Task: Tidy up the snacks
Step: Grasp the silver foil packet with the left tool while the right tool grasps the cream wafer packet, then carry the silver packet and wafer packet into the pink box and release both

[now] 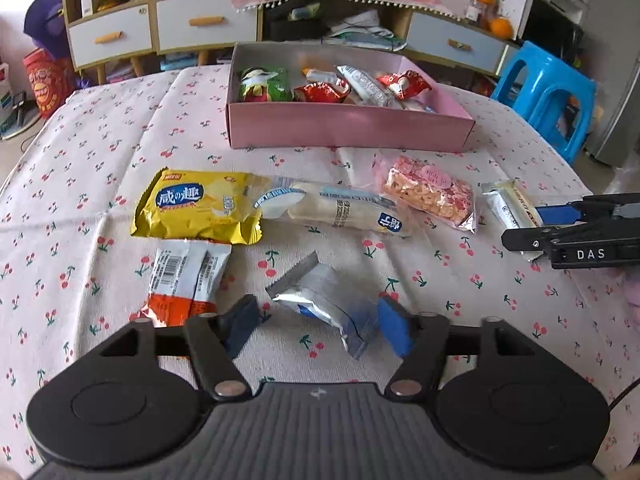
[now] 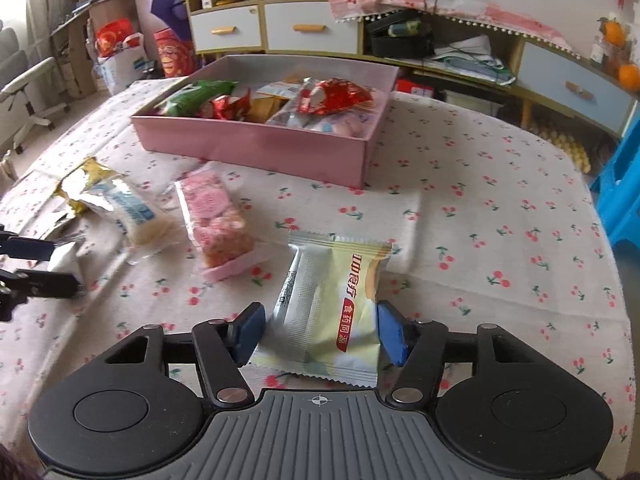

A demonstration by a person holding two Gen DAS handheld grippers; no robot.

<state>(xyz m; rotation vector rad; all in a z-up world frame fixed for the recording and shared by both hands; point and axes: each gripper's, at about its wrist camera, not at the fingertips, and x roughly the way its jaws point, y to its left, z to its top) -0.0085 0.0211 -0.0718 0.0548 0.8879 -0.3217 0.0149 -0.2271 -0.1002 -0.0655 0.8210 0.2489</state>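
A pink box (image 1: 348, 128) (image 2: 256, 146) with several snacks in it stands at the far side of the table. My left gripper (image 1: 320, 326) is open around a silver-blue packet (image 1: 324, 300) lying on the cloth. My right gripper (image 2: 320, 330) is open with its pads on either side of a pale yellow-green packet (image 2: 332, 312); it also shows in the left wrist view (image 1: 520, 228). Loose on the cloth lie a yellow packet (image 1: 196, 208), a white-blue roll (image 1: 340, 208) (image 2: 128, 212), a pink crisp bar (image 1: 432, 192) (image 2: 220, 224) and an orange-white packet (image 1: 184, 280).
The table has a cherry-print cloth (image 1: 100, 160). A blue plastic stool (image 1: 548, 100) stands at the far right edge. Cabinets with drawers (image 1: 200, 20) stand behind the table. The left gripper shows at the left edge of the right wrist view (image 2: 36, 268).
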